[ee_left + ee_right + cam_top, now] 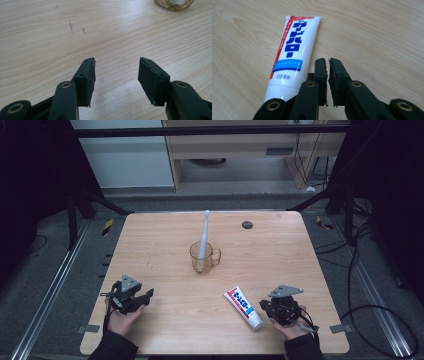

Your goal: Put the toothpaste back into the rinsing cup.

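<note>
The toothpaste tube (288,55) lies flat on the desk (165,320), just beside the right gripper (328,61), outside its jaws, which stand almost together with nothing between them. The left gripper (117,62) hovers well apart, jaws wide and empty.

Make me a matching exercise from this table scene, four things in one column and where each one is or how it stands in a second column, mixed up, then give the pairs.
1. toothbrush
2. toothpaste tube
3. left gripper
4. right gripper

A. jaws spread apart over bare wood
B. lying flat on the table
C. standing in the clear cup
D. jaws almost together, beside the tube

Pairs: 1-C, 2-B, 3-A, 4-D
</note>
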`<state>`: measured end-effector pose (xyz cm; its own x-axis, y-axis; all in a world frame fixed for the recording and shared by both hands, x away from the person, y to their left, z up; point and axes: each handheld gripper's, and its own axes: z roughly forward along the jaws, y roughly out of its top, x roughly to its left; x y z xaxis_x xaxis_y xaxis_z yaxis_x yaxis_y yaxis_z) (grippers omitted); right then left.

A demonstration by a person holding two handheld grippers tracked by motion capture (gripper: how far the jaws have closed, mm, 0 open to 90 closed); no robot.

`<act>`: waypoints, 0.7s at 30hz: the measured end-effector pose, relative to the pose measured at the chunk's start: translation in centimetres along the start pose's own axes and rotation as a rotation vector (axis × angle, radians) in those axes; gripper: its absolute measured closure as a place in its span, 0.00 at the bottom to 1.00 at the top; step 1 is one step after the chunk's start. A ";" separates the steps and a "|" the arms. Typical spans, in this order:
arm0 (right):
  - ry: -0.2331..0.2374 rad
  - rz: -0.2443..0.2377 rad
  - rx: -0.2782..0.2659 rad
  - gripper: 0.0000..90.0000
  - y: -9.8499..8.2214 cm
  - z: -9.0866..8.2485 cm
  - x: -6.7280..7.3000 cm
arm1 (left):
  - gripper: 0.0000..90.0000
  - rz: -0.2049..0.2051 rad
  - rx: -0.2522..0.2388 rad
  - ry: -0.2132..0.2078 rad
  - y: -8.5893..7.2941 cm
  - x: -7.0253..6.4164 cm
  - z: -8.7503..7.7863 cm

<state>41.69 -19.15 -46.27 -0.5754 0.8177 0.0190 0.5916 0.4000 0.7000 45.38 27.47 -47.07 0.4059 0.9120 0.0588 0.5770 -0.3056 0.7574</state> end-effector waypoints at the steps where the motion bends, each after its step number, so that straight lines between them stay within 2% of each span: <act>1: -0.004 0.004 -0.003 0.92 0.3 -0.1 0.0 | 0.52 0.000 0.000 0.000 0.0 0.0 0.0; 7: -0.001 0.002 -0.008 0.81 1.5 -0.2 0.5 | 0.51 -0.001 0.000 0.000 0.0 0.1 0.0; 13: 0.004 -0.011 0.010 0.68 2.4 0.2 1.2 | 0.50 0.002 0.002 -0.001 0.0 0.0 0.0; 21: 0.008 -0.011 0.053 0.58 3.1 1.1 1.8 | 0.49 0.004 0.004 -0.002 0.0 0.0 0.1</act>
<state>43.06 -15.97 -44.85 -0.5865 0.8098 0.0170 0.6137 0.4307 0.6617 45.48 27.42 -47.12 0.4097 0.9102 0.0601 0.5782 -0.3101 0.7547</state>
